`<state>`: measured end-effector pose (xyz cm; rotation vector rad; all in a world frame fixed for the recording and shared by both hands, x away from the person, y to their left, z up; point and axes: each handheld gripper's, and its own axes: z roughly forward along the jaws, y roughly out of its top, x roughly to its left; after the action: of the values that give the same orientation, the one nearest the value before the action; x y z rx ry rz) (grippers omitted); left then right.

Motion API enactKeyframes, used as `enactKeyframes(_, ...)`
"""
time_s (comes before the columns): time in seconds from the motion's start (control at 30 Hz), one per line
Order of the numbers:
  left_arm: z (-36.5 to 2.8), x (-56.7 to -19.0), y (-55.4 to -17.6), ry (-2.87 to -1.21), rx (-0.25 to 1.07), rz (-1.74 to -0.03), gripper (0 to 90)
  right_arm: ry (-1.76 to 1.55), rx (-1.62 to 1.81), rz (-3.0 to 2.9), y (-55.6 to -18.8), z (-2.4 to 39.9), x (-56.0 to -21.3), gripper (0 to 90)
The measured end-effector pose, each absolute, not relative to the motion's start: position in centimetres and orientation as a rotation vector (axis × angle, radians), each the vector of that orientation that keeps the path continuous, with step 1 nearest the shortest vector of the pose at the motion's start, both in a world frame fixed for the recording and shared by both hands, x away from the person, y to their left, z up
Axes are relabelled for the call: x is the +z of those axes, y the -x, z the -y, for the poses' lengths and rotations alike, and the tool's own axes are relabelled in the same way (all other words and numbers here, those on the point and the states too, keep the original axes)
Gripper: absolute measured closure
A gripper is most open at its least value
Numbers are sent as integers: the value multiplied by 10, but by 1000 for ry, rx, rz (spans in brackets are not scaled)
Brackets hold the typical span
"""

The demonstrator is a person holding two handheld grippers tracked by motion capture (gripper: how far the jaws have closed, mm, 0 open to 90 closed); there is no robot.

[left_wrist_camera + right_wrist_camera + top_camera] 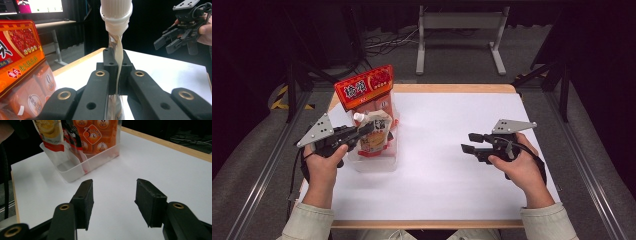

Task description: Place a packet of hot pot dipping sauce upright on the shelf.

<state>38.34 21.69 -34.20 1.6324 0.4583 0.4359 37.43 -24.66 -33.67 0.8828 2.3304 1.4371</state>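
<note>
A spouted pouch (376, 134) with a white screw cap (116, 12) hangs over a clear plastic bin (377, 164) at the table's left. My left gripper (363, 131) is shut on the pouch's thin top edge just below the cap (116, 65). A tall orange-red snack package (364, 89) stands in the back of the bin, and it is at the left edge of the left gripper view (20, 55). My right gripper (468, 142) is held above the table's right half, open, with nothing between its pads (113, 202). It points towards the bin (75, 171).
The white table top (452, 175) has a wooden edge at the back. The bin's front compartment (66, 167) holds nothing under the hanging pouch (50, 132). A metal stand (459, 30) and cables lie on the floor beyond the table.
</note>
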Motion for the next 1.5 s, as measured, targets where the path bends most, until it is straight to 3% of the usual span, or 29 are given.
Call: enactKeyframes(1.5, -209, -392, -392, -1840, 361, -535, 868, -918, 1454, -2344, -382, 254, -348, 456)
